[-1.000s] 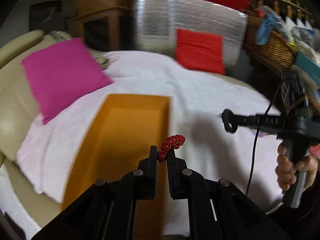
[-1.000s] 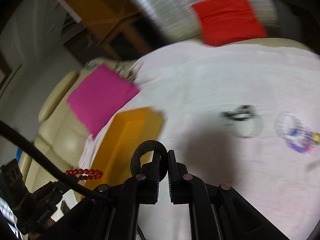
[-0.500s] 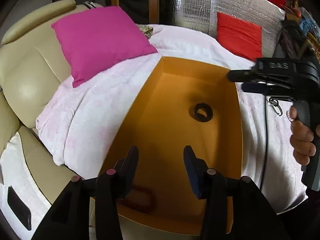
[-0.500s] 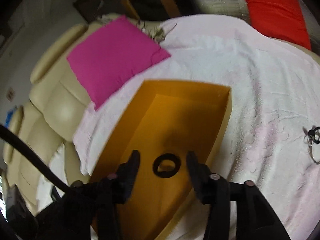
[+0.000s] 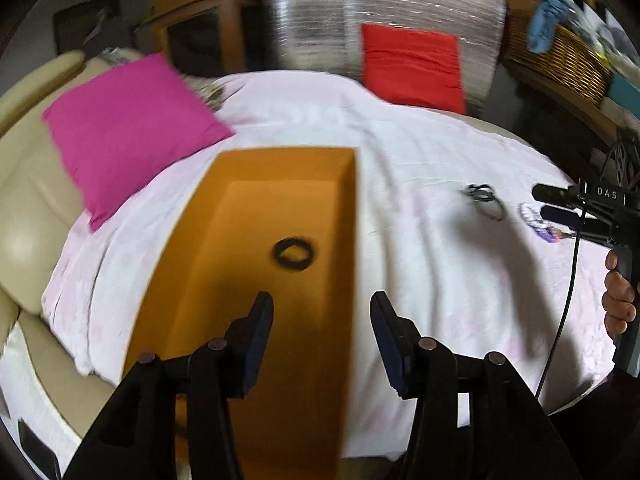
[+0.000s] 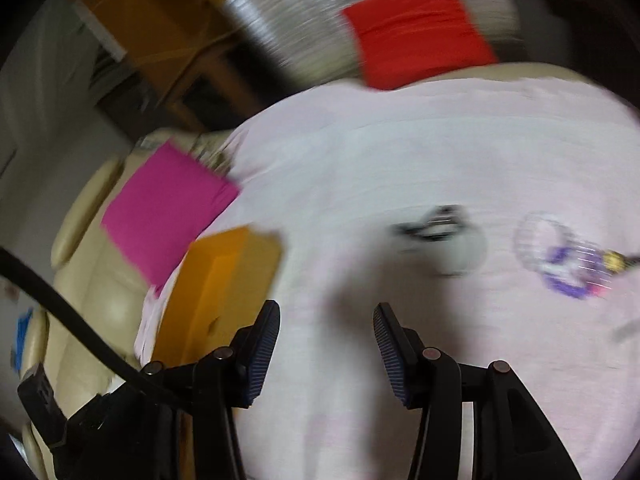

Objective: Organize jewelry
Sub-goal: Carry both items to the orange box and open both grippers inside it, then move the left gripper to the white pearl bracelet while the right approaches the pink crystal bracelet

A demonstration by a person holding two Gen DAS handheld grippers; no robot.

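Note:
An orange box (image 5: 224,264) lies on the white cloth, also in the right wrist view (image 6: 224,272). A black ring-shaped band (image 5: 294,254) lies on the box floor. My left gripper (image 5: 322,332) is open and empty above the box's near right part. My right gripper (image 6: 326,344) is open and empty over the cloth, right of the box; it also shows in the left wrist view (image 5: 560,204). A black clip with a ring (image 6: 436,228) and a purple and clear beaded bracelet (image 6: 568,264) lie on the cloth beyond it, blurred. The red bead bracelet is not visible.
A magenta cushion (image 5: 128,128) lies left of the box on a beige sofa (image 5: 24,208). A red cushion (image 5: 412,64) leans on a silver panel (image 5: 312,20) at the back. A wicker basket (image 5: 560,60) stands at the back right.
Both grippers, open since half a second ago, have pulled back from the box. The right gripper swung right over the cloth. The black band stays in the box.

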